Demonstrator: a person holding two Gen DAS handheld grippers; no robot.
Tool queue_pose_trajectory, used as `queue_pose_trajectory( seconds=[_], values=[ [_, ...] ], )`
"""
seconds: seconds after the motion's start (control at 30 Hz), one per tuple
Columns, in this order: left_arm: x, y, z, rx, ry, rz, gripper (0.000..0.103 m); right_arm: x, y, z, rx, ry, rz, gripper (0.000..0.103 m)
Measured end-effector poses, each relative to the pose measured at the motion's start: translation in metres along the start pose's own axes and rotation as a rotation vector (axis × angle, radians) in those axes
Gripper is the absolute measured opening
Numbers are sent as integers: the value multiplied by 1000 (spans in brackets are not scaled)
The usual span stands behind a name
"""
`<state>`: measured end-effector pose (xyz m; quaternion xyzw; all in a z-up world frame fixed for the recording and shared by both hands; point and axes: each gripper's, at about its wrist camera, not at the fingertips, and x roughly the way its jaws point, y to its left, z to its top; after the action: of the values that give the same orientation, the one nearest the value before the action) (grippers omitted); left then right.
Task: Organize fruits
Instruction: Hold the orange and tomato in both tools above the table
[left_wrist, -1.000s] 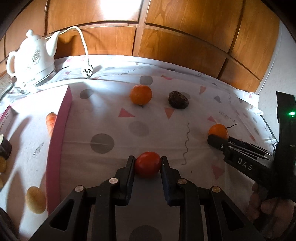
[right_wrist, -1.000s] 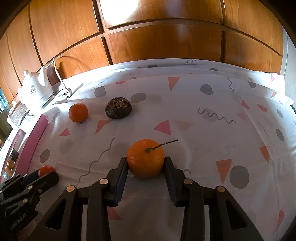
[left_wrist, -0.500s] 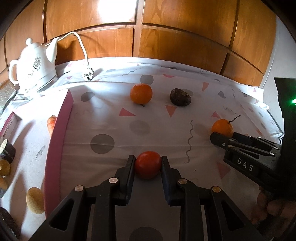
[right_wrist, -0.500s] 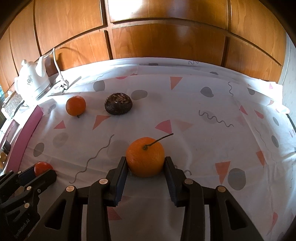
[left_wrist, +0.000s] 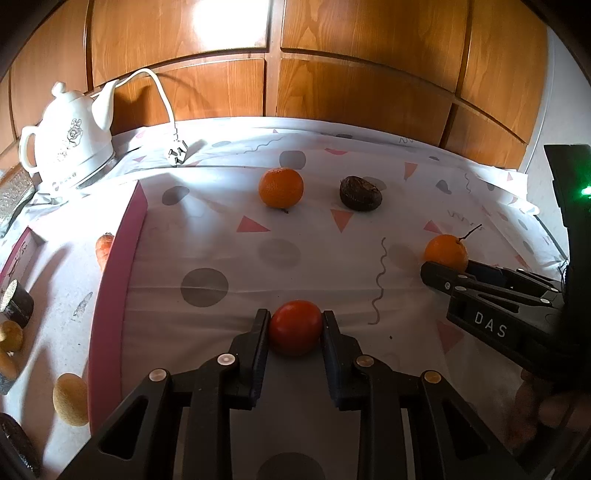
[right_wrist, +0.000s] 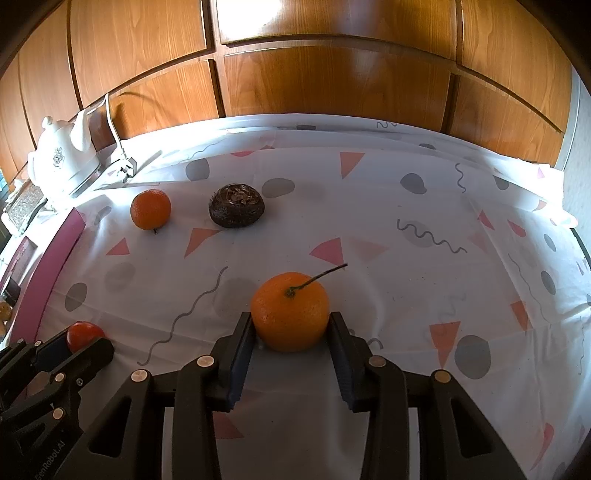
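The left gripper (left_wrist: 295, 325) was clamped on a small red tomato (left_wrist: 294, 326), with one black pad pressing on each side of it. The tomato sat low on the patterned tablecloth (left_wrist: 221, 236), near the front edge of the view. The right gripper (right_wrist: 291, 325) was closed in the same way on an orange with a stem (right_wrist: 290, 311); its pads touched both flanks of the fruit, and the thin stem pointed up and to the right. In the left wrist view this gripper came in from the right side, and the same orange showed at its tip. A person's fingers (left_wrist: 532, 410) were partly seen below it, in shadow.

Farther on the cloth lay a second orange (left_wrist: 280, 187), and just to the right of it, not touching, a dark brown wrinkled fruit (left_wrist: 360, 192). Both were well apart from the two held fruits.

To the left of the cloth ran a pink edge (left_wrist: 114, 280) of a board or box. Beyond this edge lay a carrot (left_wrist: 104, 248), a pale round piece (left_wrist: 71, 398) that looked like a potato, and some other small pieces which were too dark to name. At the far left corner stood a white teapot-shaped kettle (left_wrist: 70, 147), and its white cord ended in a plug (left_wrist: 177, 155) lying on the cloth. Behind everything rose wooden panels (left_wrist: 354, 74).
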<state>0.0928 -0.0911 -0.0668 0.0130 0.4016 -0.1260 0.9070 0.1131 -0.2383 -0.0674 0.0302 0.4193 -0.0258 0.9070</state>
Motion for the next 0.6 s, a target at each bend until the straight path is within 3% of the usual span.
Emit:
queue_pose_trajectory(
  seconds=[0.6],
  values=[
    [-7, 0, 0, -1, 6, 16, 27, 1, 0, 0, -8, -3, -4, 41]
  ],
)
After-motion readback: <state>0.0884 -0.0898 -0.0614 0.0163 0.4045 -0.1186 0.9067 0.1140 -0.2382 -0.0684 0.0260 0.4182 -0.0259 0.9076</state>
